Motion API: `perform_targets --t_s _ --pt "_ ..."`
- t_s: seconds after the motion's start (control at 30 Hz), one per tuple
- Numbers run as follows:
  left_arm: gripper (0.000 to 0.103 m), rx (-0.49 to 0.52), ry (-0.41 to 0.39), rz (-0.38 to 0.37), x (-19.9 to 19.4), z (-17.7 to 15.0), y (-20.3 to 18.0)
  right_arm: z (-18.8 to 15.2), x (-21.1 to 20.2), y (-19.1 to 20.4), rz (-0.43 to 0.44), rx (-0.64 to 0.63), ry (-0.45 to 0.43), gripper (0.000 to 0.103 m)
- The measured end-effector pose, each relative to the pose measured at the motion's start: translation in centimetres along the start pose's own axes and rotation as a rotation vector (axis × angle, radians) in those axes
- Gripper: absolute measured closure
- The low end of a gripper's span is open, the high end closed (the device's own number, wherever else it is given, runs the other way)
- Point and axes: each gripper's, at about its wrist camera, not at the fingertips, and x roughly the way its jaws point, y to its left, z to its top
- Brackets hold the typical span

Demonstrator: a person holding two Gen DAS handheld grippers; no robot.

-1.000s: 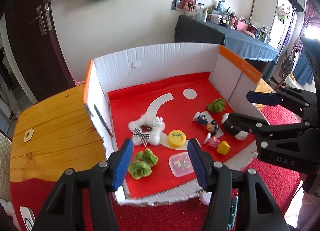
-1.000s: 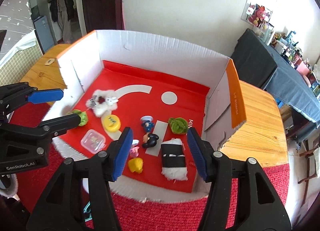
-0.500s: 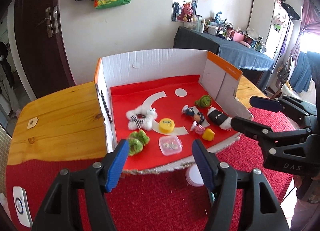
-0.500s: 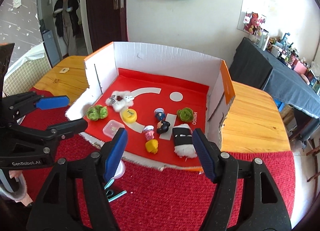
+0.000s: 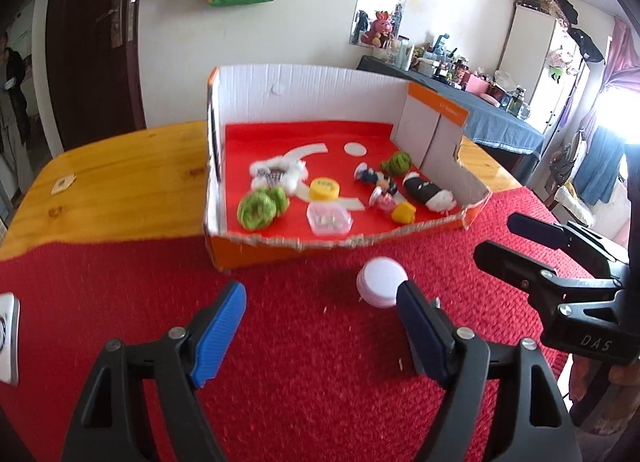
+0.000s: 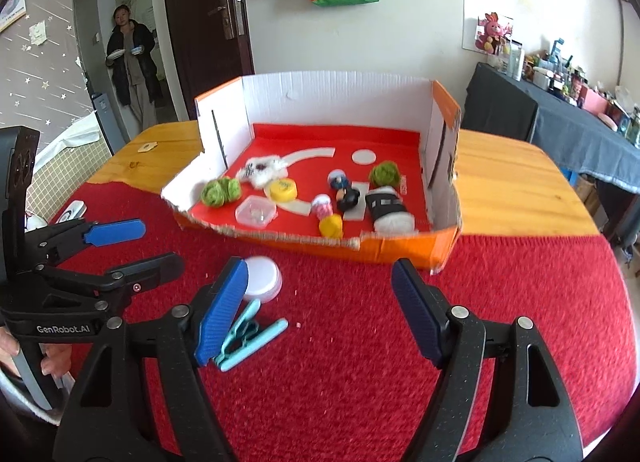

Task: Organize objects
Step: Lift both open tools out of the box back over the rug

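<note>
I have both grippers over the red woven cloth [image 6: 360, 342] that covers the near part of the wooden surface [image 5: 120, 178].

Left gripper [image 5: 320, 326]: jaws spread wide, having just been opening. Nothing is between them; the blue pads touch nothing. A round white-and-pink lidded container [image 5: 382, 281] stands on the cloth just beside the tip of the right-hand finger, outside the gap.

Right gripper [image 6: 320, 312]: jaws spread wide, also just opened further, with only bare cloth between them. The same round container [image 6: 262, 276] sits just behind its left-hand finger, and a light blue plastic clip [image 6: 248, 336] lies flat on the cloth beside that finger, partly hidden by it. I cannot tell whether the finger touches the clip.

The task items lie in a shallow cardboard box with a red floor, white inner walls and orange outer faces [image 6: 404, 248], which stands beyond both grippers, its torn low front edge facing me. Inside, from left to right: a green yarn ball pair [image 6: 220, 192], a white fluffy toy [image 6: 262, 170], a yellow round lid [image 6: 283, 190], a clear small plastic case [image 6: 256, 212], small figurines [image 6: 344, 192], a yellow rubber duck [image 6: 331, 225], another green yarn ball [image 6: 385, 176] and a black-and-white plush roll [image 6: 388, 210].
</note>
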Motion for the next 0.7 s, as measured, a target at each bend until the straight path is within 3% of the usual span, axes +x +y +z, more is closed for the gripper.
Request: perform_targets --t_s 0.3,0.7 --pt "0.019 -0.060 0.064 0.009 2.0 -2.3 0.8 -2.9 1.7 -0.7 -0.008 0.054 0.054 0.028" --pt "0.015 -0.079 0.061 0.041 2.1 -2.2 1.9 -3.4 2.9 0.9 0.047 0.038 0.101 0.028"
